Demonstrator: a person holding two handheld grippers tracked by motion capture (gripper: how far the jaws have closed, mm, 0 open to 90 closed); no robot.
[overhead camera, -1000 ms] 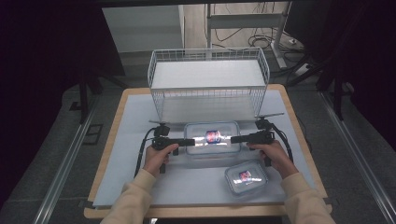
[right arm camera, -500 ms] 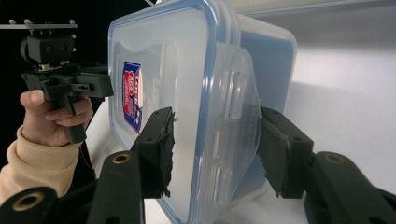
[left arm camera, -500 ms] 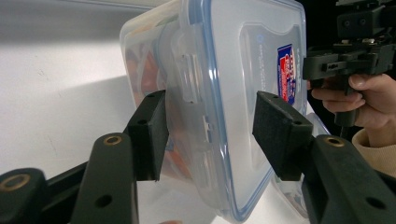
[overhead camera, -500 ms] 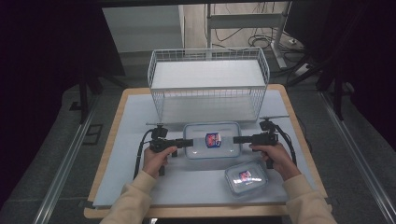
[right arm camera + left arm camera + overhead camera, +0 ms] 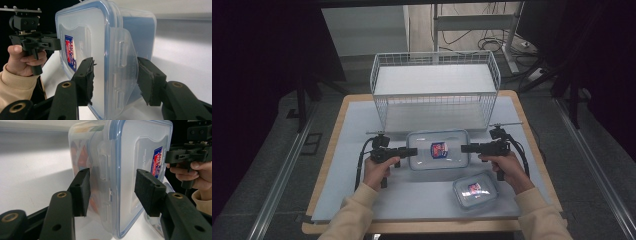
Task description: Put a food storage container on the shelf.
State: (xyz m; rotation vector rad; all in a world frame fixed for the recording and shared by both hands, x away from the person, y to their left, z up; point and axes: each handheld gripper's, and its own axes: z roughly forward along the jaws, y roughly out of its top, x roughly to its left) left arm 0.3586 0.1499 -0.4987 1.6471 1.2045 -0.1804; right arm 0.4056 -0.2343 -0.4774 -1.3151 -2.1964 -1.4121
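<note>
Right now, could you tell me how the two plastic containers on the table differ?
The larger container lies mid-table between both grippers; the smaller container sits nearer the person, by the right hand. The larger has open jaws straddling each end latch; the smaller has nothing at it. Both are clear, lidded and carry a red-and-blue label.

Left gripper (image 5: 111, 192) open, straddling container (image 5: 125, 170) latch edge.
</note>
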